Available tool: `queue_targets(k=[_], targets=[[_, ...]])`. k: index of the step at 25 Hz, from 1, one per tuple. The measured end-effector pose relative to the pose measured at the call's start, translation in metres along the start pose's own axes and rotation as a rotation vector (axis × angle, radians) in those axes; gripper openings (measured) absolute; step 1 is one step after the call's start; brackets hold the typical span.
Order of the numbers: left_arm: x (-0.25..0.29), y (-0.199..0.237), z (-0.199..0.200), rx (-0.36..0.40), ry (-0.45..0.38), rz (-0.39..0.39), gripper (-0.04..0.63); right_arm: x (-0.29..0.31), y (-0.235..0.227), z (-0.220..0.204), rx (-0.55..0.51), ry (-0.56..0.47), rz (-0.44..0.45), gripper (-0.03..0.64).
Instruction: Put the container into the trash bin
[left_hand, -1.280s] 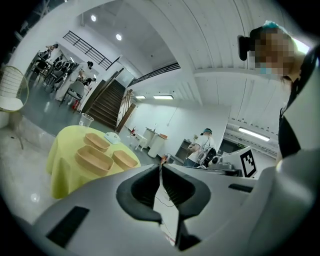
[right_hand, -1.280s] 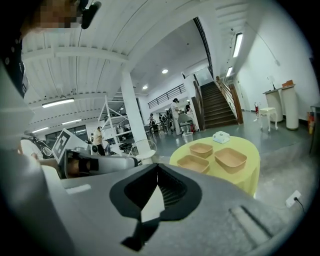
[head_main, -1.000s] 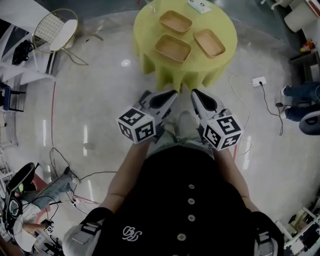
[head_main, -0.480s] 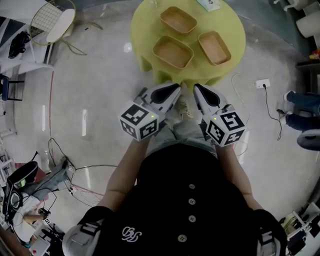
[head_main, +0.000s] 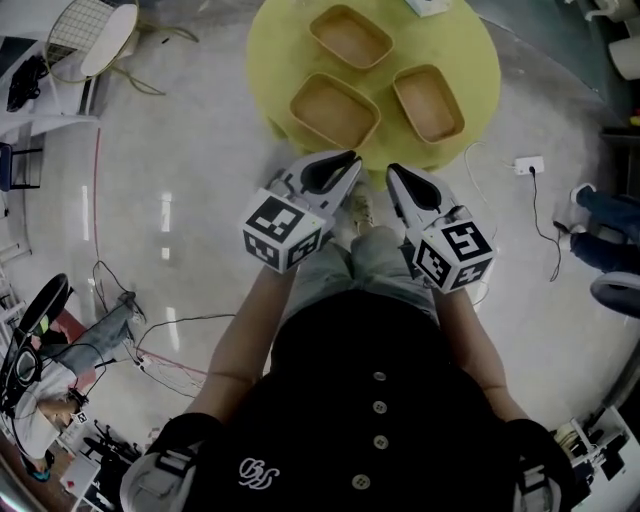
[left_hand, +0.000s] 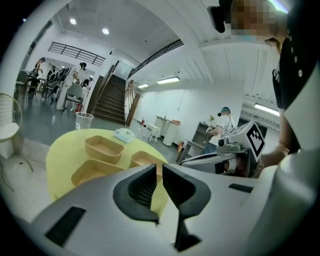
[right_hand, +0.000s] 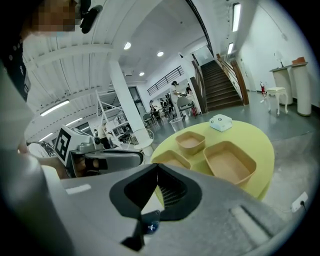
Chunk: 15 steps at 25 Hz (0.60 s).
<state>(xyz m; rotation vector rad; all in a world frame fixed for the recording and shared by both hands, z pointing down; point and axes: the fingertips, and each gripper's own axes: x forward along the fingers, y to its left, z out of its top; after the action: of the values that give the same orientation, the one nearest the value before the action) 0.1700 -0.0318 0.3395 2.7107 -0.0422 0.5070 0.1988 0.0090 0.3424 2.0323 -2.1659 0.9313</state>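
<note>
Three tan containers sit on a round yellow table (head_main: 480, 60): one at the back (head_main: 350, 36), one front left (head_main: 334, 109), one front right (head_main: 428, 102). My left gripper (head_main: 350, 160) is shut and empty, its tip at the table's near edge just below the front-left container. My right gripper (head_main: 392, 172) is shut and empty too, beside the left one and short of the front-right container. The left gripper view shows the left gripper (left_hand: 159, 167) with jaws together and the containers (left_hand: 103, 148) beyond. In the right gripper view the right gripper (right_hand: 157, 167) is closed before the containers (right_hand: 230, 162).
A small white box (head_main: 428, 6) and a clear cup (left_hand: 84, 120) stand at the table's far side. A power strip (head_main: 527, 164) and cables lie on the floor to the right. A wire chair (head_main: 95, 35) stands at the far left. People are at the lower left (head_main: 40, 400) and right (head_main: 610, 215).
Both grippers have moved forward to the table's near edge, and the table and containers now lie closer in the head view. Both stay shut.
</note>
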Motion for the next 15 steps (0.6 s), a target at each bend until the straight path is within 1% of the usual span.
queue_targets(k=[6, 9, 12, 15], targets=[[0.028, 0.009, -0.023, 0.018, 0.121, 0.039, 0.028, 0.009, -0.02, -0.012, 0.036, 0.039, 0.021, 0.006], [0.037, 0.017, -0.028, 0.039, 0.154, 0.078, 0.029, 0.014, -0.026, -0.017, 0.047, 0.062, 0.025, 0.006], [0.048, 0.022, -0.033, 0.047, 0.184, 0.087, 0.032, 0.02, -0.035, -0.022, 0.065, 0.086, 0.016, 0.006], [0.054, 0.028, -0.037, 0.033, 0.215, 0.1, 0.077, 0.026, -0.04, -0.027, 0.087, 0.1, 0.013, 0.005]])
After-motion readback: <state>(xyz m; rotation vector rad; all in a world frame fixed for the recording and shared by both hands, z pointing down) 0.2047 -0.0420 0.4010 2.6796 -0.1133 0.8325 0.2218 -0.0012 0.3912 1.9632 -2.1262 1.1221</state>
